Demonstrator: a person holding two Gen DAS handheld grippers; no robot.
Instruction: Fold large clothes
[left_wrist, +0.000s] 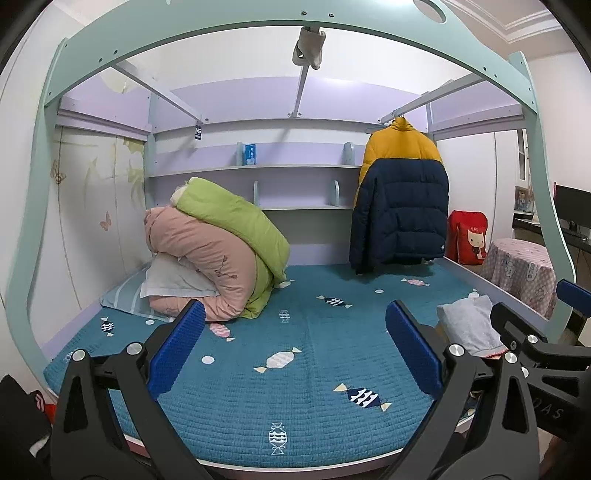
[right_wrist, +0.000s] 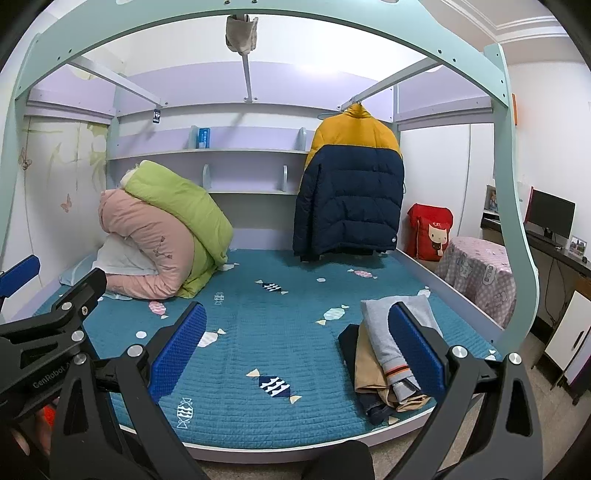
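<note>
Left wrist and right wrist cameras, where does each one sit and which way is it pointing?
Left wrist view: on the left gripper at the foot of the bed, facing the shelves; its own open blue fingers show, and the right gripper pokes in at the right edge.
Right wrist view: on the right gripper, a little further right, facing the same way; its open fingers show, the left gripper at the left edge.
Shared: jacket, rolled quilts, clothes pile.
</note>
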